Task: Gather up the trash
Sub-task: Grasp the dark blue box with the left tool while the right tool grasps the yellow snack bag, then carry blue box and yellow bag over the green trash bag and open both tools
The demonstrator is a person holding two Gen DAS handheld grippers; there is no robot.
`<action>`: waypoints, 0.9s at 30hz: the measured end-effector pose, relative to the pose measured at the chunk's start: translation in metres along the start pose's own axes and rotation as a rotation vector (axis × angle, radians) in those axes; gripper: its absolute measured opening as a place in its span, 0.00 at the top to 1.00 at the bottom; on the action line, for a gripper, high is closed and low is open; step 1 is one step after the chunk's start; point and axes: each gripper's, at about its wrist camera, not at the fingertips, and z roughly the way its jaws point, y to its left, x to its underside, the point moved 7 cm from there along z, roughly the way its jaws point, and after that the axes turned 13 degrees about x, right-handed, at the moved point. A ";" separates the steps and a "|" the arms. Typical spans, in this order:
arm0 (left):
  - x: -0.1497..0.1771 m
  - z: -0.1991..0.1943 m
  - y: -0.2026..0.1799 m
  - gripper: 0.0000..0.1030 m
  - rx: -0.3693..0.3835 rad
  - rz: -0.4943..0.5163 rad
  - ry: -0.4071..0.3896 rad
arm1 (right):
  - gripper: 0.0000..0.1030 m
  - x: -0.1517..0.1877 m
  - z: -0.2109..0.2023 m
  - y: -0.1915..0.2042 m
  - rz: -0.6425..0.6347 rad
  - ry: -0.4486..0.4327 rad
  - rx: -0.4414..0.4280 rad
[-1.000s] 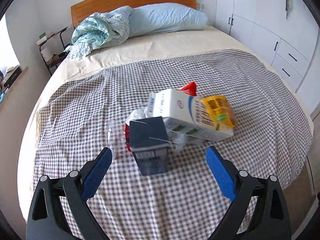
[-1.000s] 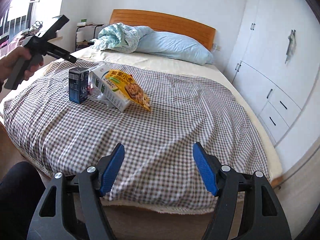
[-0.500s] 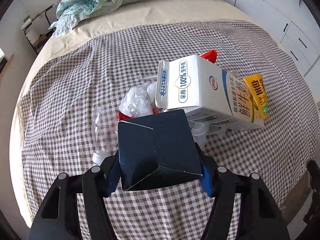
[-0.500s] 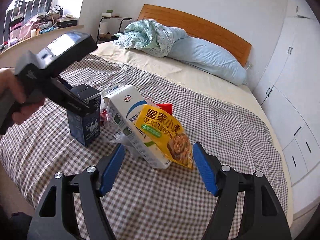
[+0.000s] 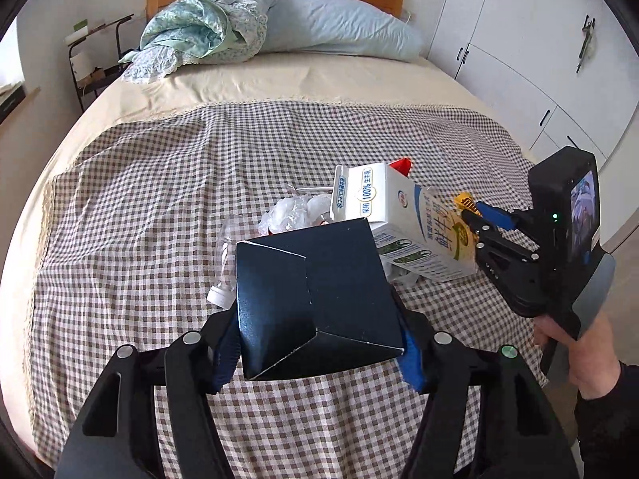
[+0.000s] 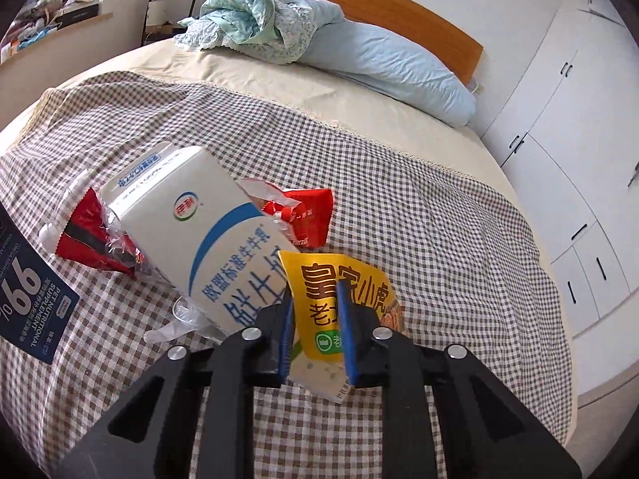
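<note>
Trash sits in a heap mid-bed on the checked cotton bedspread (image 5: 151, 183). Leftmost, a matte navy cardboard box (image 5: 315, 299) is clamped between the left gripper's (image 5: 315, 353) blue ribbed pads. Beside it lie crinkled clear plastic (image 5: 291, 213) and a waxy white milk carton (image 6: 199, 235). Rightward, the right gripper's (image 6: 315, 331) jaws are closing on a glossy yellow snack bag (image 6: 339, 279).

The white and blue milk carton (image 5: 403, 215), lying mid-bed, reads "100%" inside a blue ring. The dark navy cardboard box (image 6: 28, 299) at near left shows "99%" and "PET NUTRITIONAL SUPPLEMENTAL". The yellow snack packet (image 6: 335, 291) carries large brown Chinese characters.
</note>
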 end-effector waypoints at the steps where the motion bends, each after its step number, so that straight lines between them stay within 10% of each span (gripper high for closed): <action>1: 0.001 -0.005 -0.004 0.40 0.005 0.007 -0.008 | 0.88 0.001 -0.006 -0.013 0.000 -0.012 0.014; 15: 0.011 -0.063 -0.111 0.40 0.078 0.070 -0.046 | 1.00 0.078 -0.100 -0.186 0.204 -0.054 0.025; 27: 0.083 -0.065 -0.286 0.40 0.219 0.229 0.031 | 1.00 0.234 -0.210 -0.288 0.263 -0.073 0.098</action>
